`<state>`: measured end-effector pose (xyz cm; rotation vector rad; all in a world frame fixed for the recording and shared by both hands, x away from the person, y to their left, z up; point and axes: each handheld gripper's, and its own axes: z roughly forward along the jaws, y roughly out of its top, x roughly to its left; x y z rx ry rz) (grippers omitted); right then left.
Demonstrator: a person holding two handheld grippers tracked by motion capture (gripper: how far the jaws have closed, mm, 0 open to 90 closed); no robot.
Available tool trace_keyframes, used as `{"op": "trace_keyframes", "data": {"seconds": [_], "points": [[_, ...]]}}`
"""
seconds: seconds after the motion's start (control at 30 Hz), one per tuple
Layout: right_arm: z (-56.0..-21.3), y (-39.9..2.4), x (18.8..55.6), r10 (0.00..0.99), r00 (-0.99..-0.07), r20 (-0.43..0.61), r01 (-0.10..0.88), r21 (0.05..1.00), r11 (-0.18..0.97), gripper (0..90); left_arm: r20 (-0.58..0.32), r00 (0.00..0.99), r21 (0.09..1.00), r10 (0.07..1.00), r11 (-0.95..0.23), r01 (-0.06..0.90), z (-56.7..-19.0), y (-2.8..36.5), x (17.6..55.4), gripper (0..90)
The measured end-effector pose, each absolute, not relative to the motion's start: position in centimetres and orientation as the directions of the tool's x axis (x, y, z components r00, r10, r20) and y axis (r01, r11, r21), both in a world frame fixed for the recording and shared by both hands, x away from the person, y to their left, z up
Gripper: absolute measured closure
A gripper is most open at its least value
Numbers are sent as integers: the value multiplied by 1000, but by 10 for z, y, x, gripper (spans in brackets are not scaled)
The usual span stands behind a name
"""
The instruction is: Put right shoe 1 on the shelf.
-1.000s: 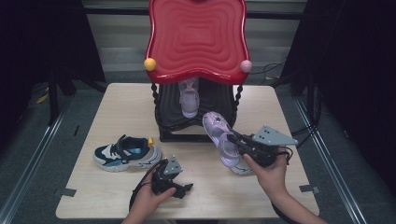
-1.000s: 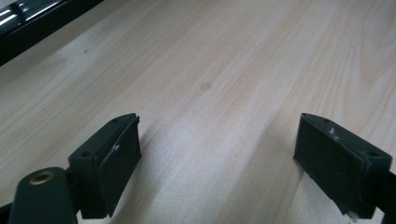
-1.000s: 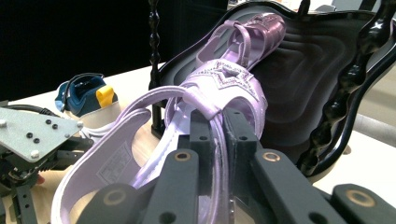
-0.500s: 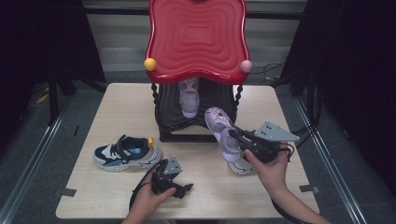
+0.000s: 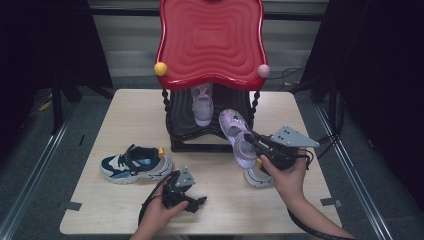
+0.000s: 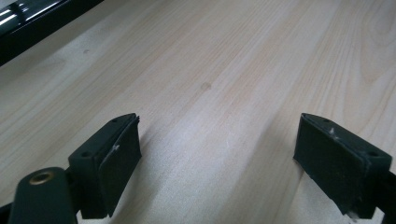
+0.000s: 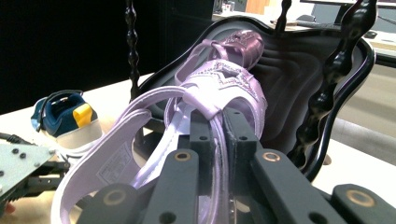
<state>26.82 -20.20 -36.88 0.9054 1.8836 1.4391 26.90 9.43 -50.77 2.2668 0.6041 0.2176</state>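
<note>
Resting on tabletop: blue sneaker, left; left hand-held gripper beside it, jaws wide, empty. Right hand-held gripper clamped tight on lilac sandal, raised just before black lower shelf. Advised: carry toe-first, level, beside sandal already shelved; avoid twisted post.

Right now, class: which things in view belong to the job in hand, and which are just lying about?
In the job: right tongs, lilac sandal they grip, black shelf, second sandal.

Lying about: blue sneaker, another sneaker, left tongs, open, red top.
</note>
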Motion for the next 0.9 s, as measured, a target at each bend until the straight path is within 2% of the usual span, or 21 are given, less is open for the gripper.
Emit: {"op": "trace_keyframes", "data": {"seconds": [0.9], "points": [[-364, -197, 281, 826, -561, -50, 150, 976, 160, 836, -28, 873, 721, 487, -595, 355, -508, 94, 269, 139]]}}
